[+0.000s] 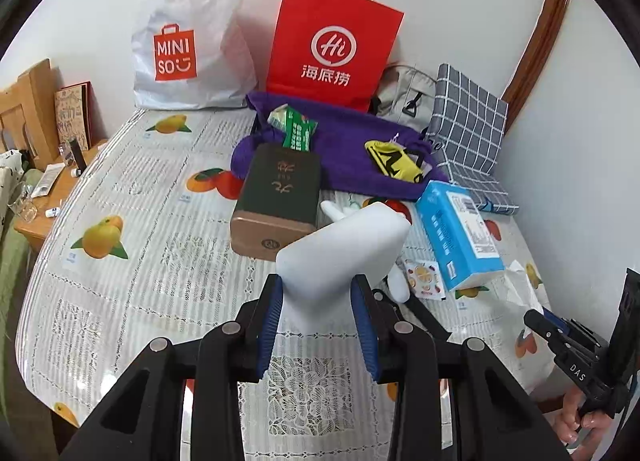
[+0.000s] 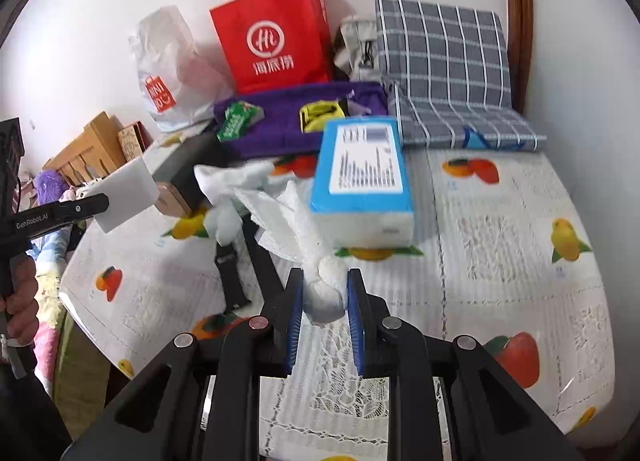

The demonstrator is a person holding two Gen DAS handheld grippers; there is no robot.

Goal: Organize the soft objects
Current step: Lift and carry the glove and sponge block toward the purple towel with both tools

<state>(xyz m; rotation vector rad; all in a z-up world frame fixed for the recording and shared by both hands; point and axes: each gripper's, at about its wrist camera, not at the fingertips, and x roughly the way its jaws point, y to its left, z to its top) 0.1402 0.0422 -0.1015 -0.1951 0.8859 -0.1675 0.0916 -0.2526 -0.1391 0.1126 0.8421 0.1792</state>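
Note:
My left gripper [image 1: 318, 289] is shut on a white foam block [image 1: 344, 249], which sticks up and forward above the table. In the right wrist view that block [image 2: 124, 193] hangs at the left, clamped in the left gripper [image 2: 94, 203]. My right gripper [image 2: 325, 281] is shut on the rounded end of a white soft fabric thing [image 2: 326, 295]. The rest of that thing trails toward a crumpled white tissue [image 2: 280, 213] and a second knob [image 2: 224, 225]. In the left wrist view the right gripper [image 1: 538, 319] shows at the right edge, held by a hand [image 1: 580, 421].
A blue tissue pack [image 2: 360, 181] lies behind the right gripper. A dark green box [image 1: 276, 201], a purple towel [image 1: 340, 157] bearing a green packet [image 1: 298, 129], a plaid cushion [image 2: 444, 57], a red paper bag [image 1: 332, 45] and a white bag [image 1: 188, 33] crowd the back. A black strap [image 2: 230, 281] lies on the fruit-print cloth [image 1: 140, 261].

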